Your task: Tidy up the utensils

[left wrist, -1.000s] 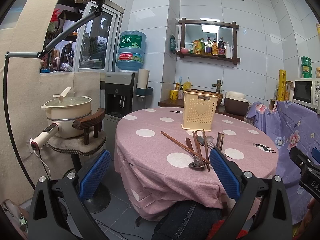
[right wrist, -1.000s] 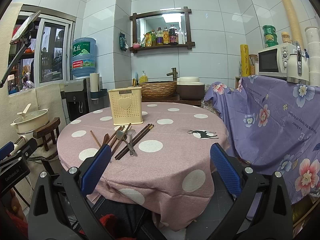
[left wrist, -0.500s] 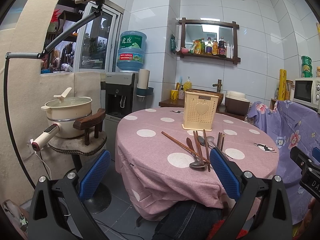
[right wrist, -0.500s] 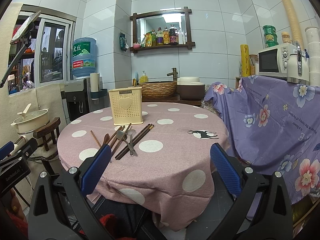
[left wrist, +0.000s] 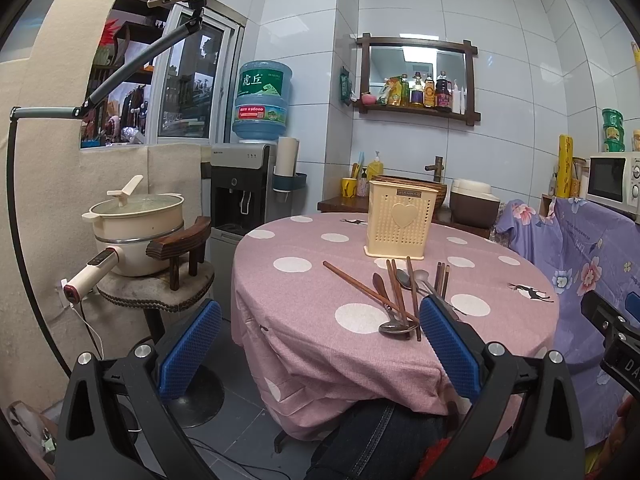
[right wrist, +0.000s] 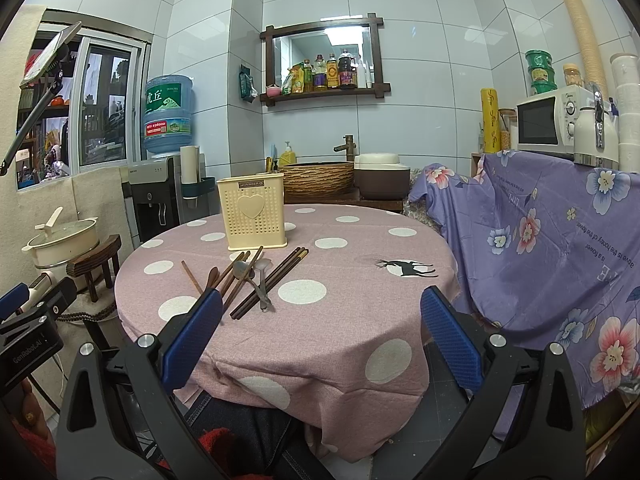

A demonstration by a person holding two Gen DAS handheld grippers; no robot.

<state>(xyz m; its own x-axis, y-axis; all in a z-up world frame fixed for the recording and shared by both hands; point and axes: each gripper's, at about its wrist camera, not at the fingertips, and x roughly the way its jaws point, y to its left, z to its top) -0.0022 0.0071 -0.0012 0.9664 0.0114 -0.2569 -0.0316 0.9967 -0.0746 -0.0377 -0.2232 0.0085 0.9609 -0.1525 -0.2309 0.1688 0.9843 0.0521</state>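
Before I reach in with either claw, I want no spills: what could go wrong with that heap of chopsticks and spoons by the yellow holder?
1. The chopsticks and spoons lie crossed in one heap, so pulling one may drag or flick its neighbours.
2. The holder stands free on the tablecloth and looks light; a hard push might tip it.
3. One spoon lies towards the table's near edge and could slide off.
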